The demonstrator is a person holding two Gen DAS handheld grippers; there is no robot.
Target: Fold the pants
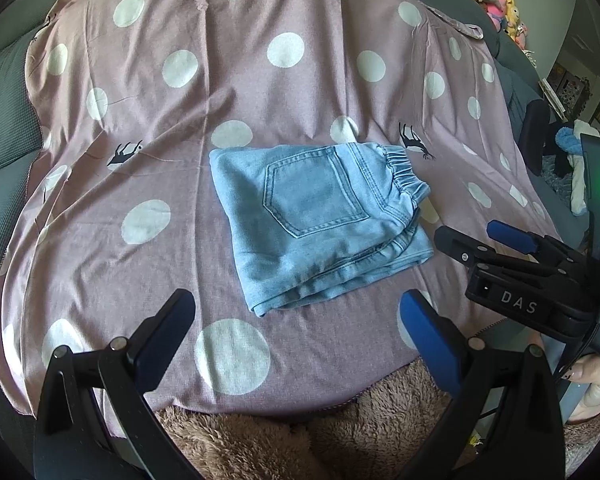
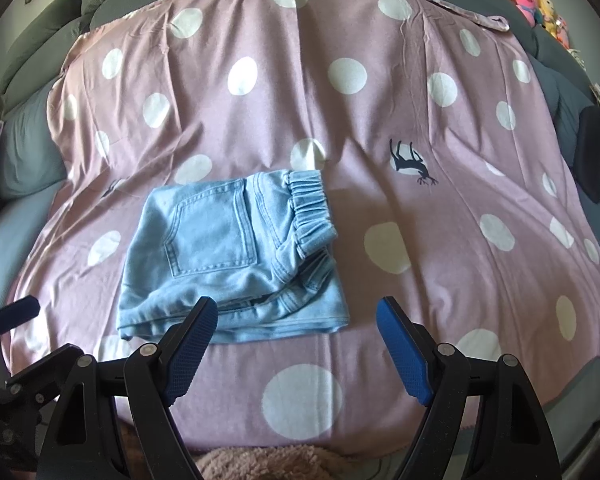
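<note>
Light blue denim pants (image 1: 320, 220) lie folded into a compact rectangle on a pink polka-dot sheet (image 1: 240, 80), back pocket up, elastic waistband to the right. They also show in the right wrist view (image 2: 232, 256). My left gripper (image 1: 296, 320) is open and empty, held just in front of the pants' near edge. My right gripper (image 2: 296, 332) is open and empty, its left finger (image 2: 192, 344) overlapping the near edge of the pants in view. The right gripper also shows at the right of the left wrist view (image 1: 496, 244).
The sheet (image 2: 420, 120) covers a grey sofa (image 1: 4, 120). A brown fluffy blanket (image 1: 280, 440) lies at the near edge. Plush toys (image 1: 500, 4) sit at the far right. A dark chair (image 1: 536, 136) and laundry stand right of the sheet.
</note>
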